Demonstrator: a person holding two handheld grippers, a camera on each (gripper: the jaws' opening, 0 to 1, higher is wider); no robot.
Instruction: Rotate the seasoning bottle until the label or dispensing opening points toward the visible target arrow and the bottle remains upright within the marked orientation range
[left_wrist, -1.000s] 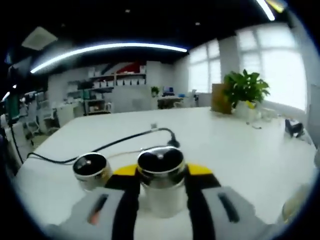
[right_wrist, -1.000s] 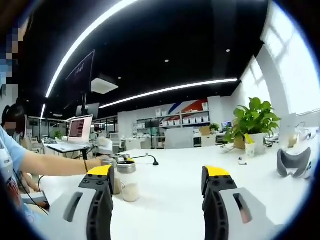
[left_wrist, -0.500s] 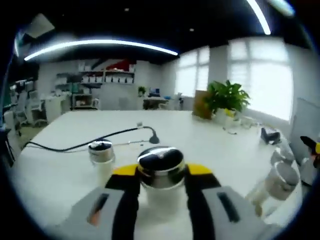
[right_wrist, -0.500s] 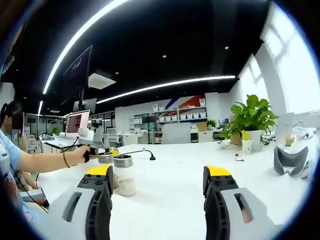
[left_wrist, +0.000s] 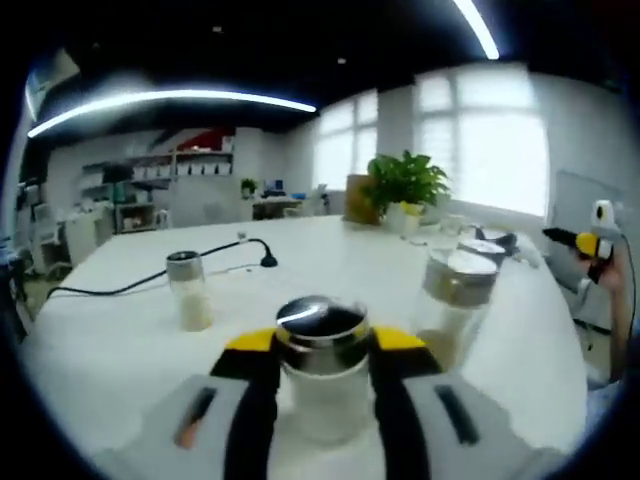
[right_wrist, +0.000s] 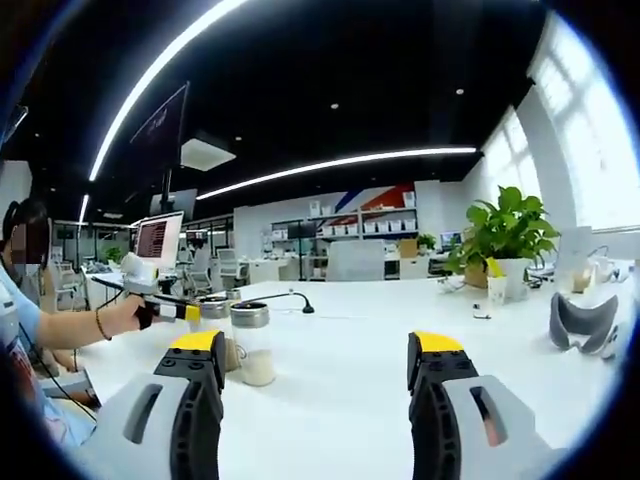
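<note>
My left gripper (left_wrist: 320, 345) is shut on a seasoning bottle (left_wrist: 320, 372) with a steel lid and white powder inside, held upright just above the white table (left_wrist: 100, 340). A second such bottle (left_wrist: 188, 290) stands to its left and a third (left_wrist: 455, 298) close on its right. In the right gripper view my right gripper (right_wrist: 318, 365) hangs open over the table with nothing between its jaws. There a hand holds the left gripper (right_wrist: 165, 308) at the left beside a steel-lidded bottle (right_wrist: 250, 343); another lid (right_wrist: 214, 309) peeks out behind my jaw. I see no arrow mark.
A black cable with a small gooseneck microphone (left_wrist: 262, 258) runs across the table. A potted plant (left_wrist: 403, 185) stands at the far edge. A grey curved object (right_wrist: 578, 325) lies at the right. A person's arm (right_wrist: 70, 325) and a monitor (right_wrist: 160, 240) are at the left.
The left gripper view has swung around with the held bottle: the left bottle slid further left and a third bottle came in at the right. The right gripper has barely moved.
</note>
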